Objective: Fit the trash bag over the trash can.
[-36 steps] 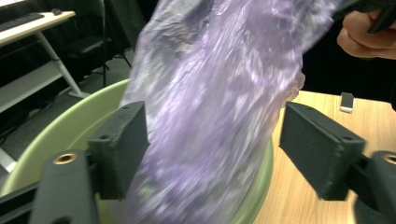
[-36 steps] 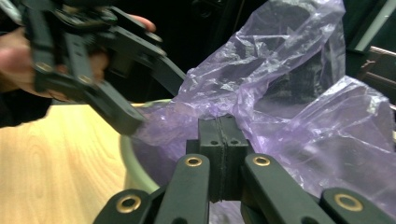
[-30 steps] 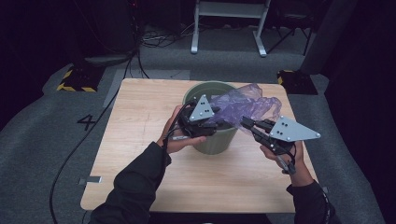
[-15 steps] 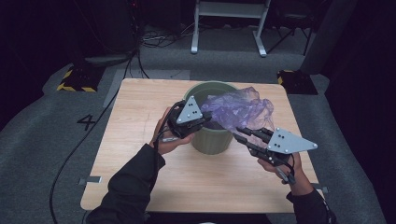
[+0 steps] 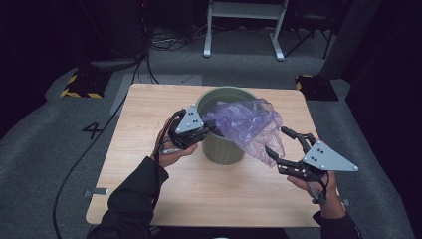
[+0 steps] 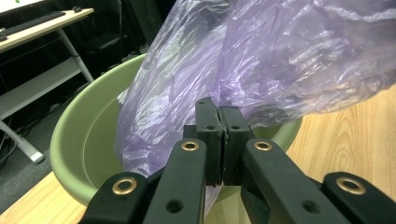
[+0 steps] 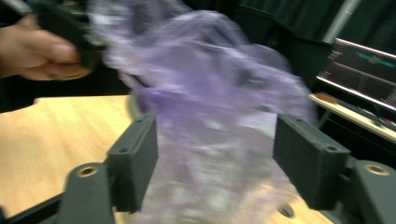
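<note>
The light wooden table [image 5: 149,149] bears a round green plastic bin [image 5: 222,149]. A crumpled purple plastic bag [image 5: 249,124] drapes over its rim, pinched by the clamped left gripper [image 6: 219,135], probably to line it. The right gripper [image 5: 286,149], jaws just opened wide, brackets the loose film.

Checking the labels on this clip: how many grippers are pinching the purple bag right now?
1. The left gripper is clamped on the purple bag at the near rim of the green bin. The right gripper stands open beside the bag's hanging edge, its jaws having just opened.
</note>
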`<state>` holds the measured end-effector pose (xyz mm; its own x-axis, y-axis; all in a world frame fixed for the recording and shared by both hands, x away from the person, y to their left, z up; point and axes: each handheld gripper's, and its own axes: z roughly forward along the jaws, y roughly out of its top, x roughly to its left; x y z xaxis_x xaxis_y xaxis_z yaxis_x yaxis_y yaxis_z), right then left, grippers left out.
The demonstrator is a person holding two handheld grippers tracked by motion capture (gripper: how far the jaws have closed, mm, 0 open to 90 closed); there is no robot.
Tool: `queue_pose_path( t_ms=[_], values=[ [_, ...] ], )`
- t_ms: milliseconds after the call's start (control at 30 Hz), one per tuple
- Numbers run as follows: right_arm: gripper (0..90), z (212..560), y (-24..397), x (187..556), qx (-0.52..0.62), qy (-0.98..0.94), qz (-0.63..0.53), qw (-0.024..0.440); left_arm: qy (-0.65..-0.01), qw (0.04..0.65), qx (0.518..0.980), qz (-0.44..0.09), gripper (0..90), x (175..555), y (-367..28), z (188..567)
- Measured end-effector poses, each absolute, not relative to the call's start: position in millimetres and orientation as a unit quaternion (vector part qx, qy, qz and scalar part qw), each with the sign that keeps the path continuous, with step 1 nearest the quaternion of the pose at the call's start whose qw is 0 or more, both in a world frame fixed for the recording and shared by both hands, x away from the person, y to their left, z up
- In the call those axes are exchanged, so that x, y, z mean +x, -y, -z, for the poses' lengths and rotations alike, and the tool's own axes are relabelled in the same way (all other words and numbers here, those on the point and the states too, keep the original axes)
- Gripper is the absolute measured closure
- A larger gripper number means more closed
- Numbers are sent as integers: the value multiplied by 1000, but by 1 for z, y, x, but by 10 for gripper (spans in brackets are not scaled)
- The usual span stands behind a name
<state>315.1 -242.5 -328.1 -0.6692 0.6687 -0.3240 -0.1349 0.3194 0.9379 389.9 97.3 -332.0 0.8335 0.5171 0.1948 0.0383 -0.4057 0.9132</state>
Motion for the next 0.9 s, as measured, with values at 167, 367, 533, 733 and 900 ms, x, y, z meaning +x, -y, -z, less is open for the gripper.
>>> queue_pose_path(
  t_ms=[167, 367, 533, 733, 900],
  values=[
    [239, 331, 244, 324, 204, -740, -553, 324, -178, 523, 801, -230, 870, 388, -103, 334],
    [604, 333, 231, 318, 148, -757, -560, 302, -181, 526, 798, -233, 821, 386, -107, 337],
    [790, 334, 220, 314, 114, -767, -559, 293, -191, 537, 788, -231, 674, 383, -112, 337],
    [892, 338, 211, 311, 98, -774, -551, 295, -201, 554, 777, -221, 287, 371, -121, 336],
    [899, 343, 205, 311, 95, -782, -539, 297, -186, 557, 781, -212, 166, 355, -125, 335]
  ],
)
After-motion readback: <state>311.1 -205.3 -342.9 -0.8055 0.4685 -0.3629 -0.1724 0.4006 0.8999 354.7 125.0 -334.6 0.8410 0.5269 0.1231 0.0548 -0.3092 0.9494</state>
